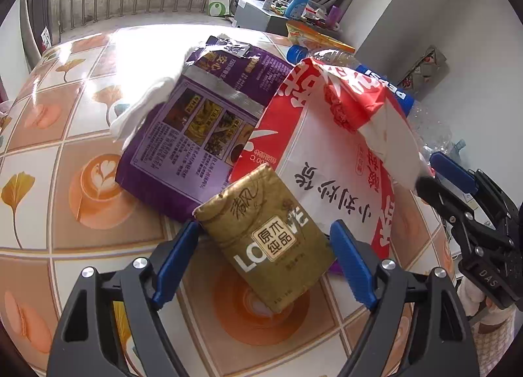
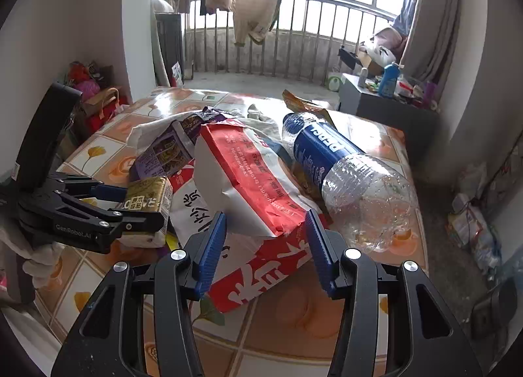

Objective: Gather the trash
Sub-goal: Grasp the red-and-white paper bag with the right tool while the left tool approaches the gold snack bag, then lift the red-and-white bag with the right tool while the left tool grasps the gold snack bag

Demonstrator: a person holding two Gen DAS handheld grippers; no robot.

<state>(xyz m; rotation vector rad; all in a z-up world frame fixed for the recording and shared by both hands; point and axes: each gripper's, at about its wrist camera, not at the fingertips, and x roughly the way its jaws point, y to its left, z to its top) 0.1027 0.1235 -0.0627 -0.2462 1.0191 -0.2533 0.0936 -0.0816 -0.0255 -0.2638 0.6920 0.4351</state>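
Note:
A gold tissue pack (image 1: 268, 246) lies on the tiled table between the fingers of my left gripper (image 1: 266, 259); both blue pads look pressed on its sides. The right wrist view shows the same pack (image 2: 148, 197) in that gripper (image 2: 130, 204). A big red and white paper bag (image 1: 330, 148) lies behind it, with a purple packet (image 1: 196, 115) to its left and an empty Pepsi bottle (image 2: 343, 174) to its right. My right gripper (image 2: 264, 239) is open, its pads either side of the bag's folded edge (image 2: 258, 187) without squeezing it.
The table (image 1: 65, 155) has an orange and white tile cloth. An orange wrapper (image 2: 304, 106) lies at its far side. A grey cabinet (image 2: 376, 99) with bottles stands behind, before a balcony railing. Bags lie on the floor at right (image 2: 474, 213).

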